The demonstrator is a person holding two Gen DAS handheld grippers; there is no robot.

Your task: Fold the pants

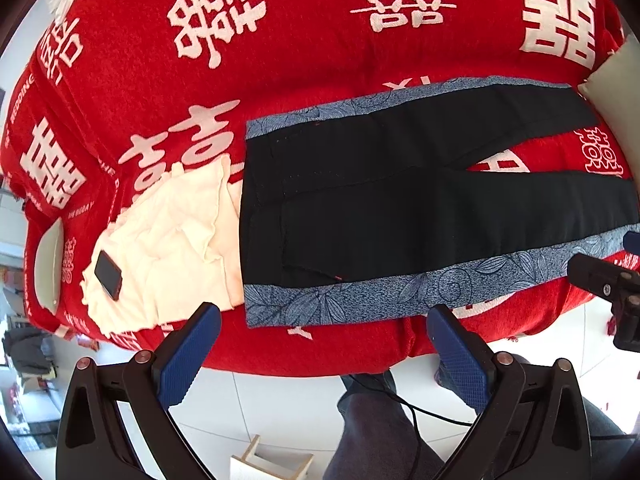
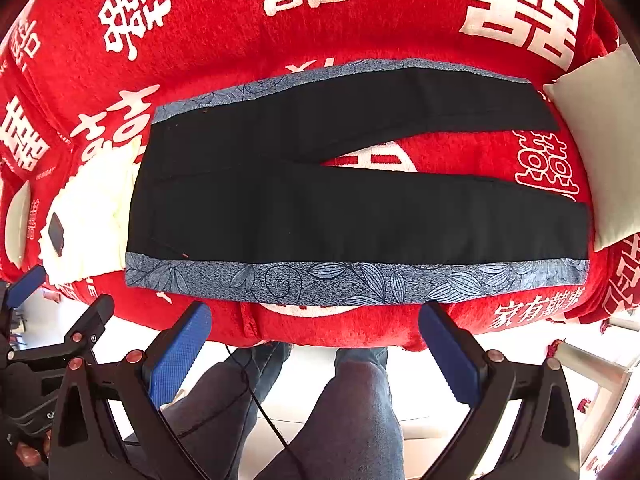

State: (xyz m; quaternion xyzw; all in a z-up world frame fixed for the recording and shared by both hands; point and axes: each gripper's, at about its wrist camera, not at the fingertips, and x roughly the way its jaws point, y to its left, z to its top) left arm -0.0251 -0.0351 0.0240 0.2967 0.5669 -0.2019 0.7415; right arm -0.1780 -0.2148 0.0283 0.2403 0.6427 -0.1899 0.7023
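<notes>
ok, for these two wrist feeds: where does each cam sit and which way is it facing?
Left wrist: on the left gripper, above the bed's near edge, facing the waist end of the pants; shows its open blue fingers, the person's leg below and the right gripper at the frame's right.
Right wrist: on the right gripper, further toward the pants' leg ends, facing the pants; shows its open fingers, both knees and the left gripper at left.
Shared: pants, red blanket, cream cloth, phone.

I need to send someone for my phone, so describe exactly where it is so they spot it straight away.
Find the red blanket printed with white characters. Left of the black pants lies a cream cloth. The phone rests on it, the only small dark slab there.
</notes>
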